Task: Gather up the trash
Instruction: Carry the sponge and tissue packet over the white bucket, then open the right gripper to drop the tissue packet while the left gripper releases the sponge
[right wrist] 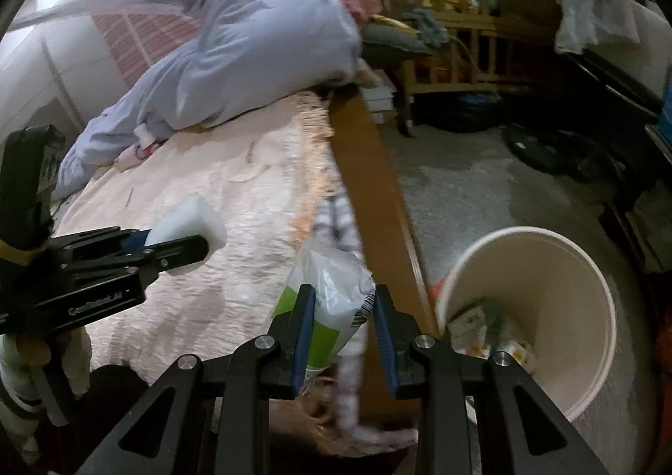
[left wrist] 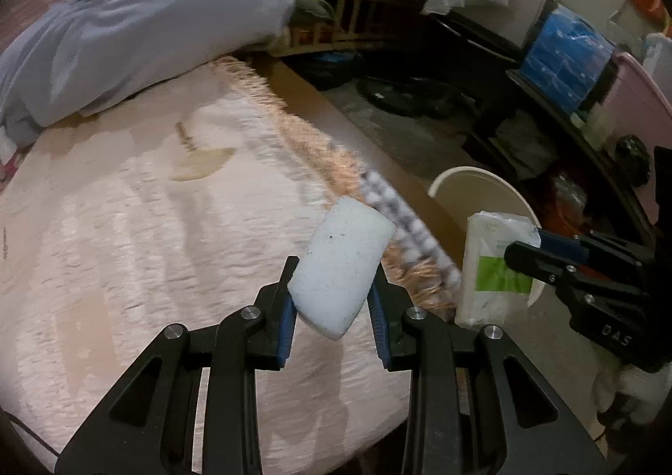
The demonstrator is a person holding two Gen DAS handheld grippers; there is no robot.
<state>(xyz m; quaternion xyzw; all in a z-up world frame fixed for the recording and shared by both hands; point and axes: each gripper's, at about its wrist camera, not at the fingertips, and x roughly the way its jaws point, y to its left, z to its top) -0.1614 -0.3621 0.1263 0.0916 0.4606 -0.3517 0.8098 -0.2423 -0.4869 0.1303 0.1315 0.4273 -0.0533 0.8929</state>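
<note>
Clamping a white foam block (left wrist: 344, 265), left tool (left wrist: 334, 298), right tool (right wrist: 344, 324) pinching a plastic packet (right wrist: 323, 298), bin (right wrist: 588, 286) beside.

It is a bedroom in a home. A big bed (right wrist: 201, 189) has a pink cover, a wooden cot (right wrist: 458, 51) stands behind the bed, and a white bin (right wrist: 558, 265) sits beside the bed.

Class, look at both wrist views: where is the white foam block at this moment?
The white foam block is clamped in the left gripper above the pink bedspread, near the bed's edge, left of the plastic packet.
</note>
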